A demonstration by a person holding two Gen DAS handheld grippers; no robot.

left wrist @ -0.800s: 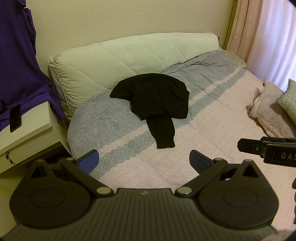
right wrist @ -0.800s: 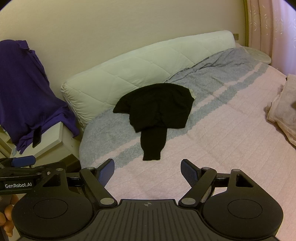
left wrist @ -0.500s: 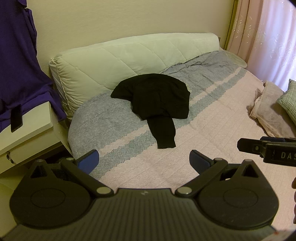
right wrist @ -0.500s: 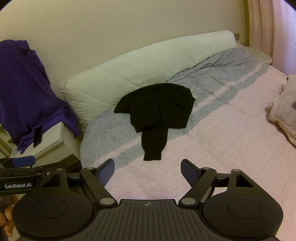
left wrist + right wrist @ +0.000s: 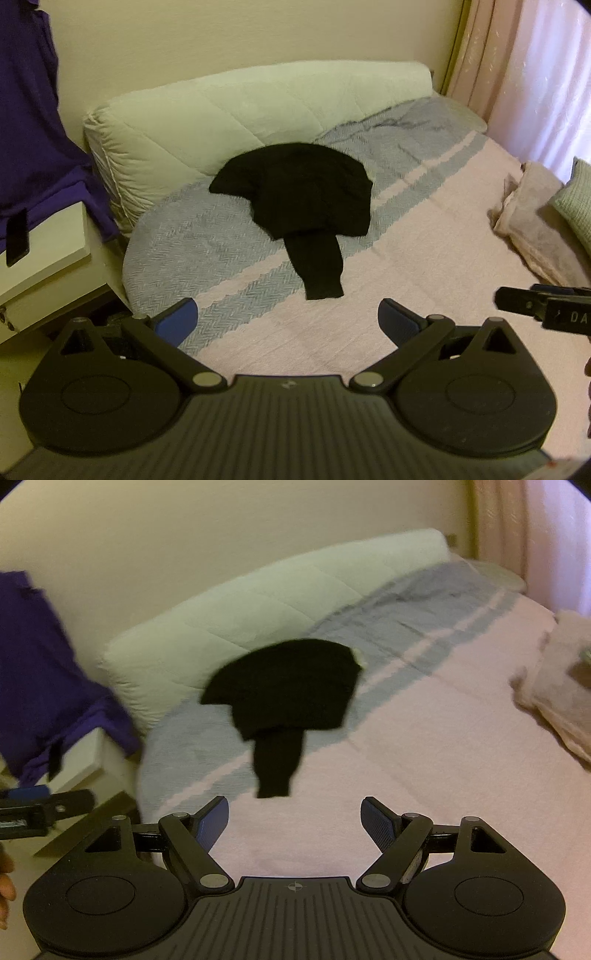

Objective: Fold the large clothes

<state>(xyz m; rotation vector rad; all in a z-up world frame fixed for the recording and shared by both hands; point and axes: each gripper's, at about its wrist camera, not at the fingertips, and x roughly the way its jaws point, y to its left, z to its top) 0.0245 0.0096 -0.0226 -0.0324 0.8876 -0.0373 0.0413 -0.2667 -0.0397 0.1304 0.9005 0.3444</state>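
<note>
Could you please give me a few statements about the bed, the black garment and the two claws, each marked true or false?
1. The black garment lies on the bed. True.
2. The left claw is shut on the garment. False: it is open and holds nothing.
3. The right claw is open. True.
4. A sleeve of the garment points toward the claws. True.
5. The garment is purple. False: it is black; the purple cloth hangs left of the bed.

Left gripper (image 5: 288,321): matte black body, ribbed centre plate, two round side discs, silver pivot pins, blue pads (image 5: 177,319). Right gripper (image 5: 294,821): identical black build, blue-padded fingers (image 5: 378,823), a small crosshair mark on its ribbed plate.
</note>
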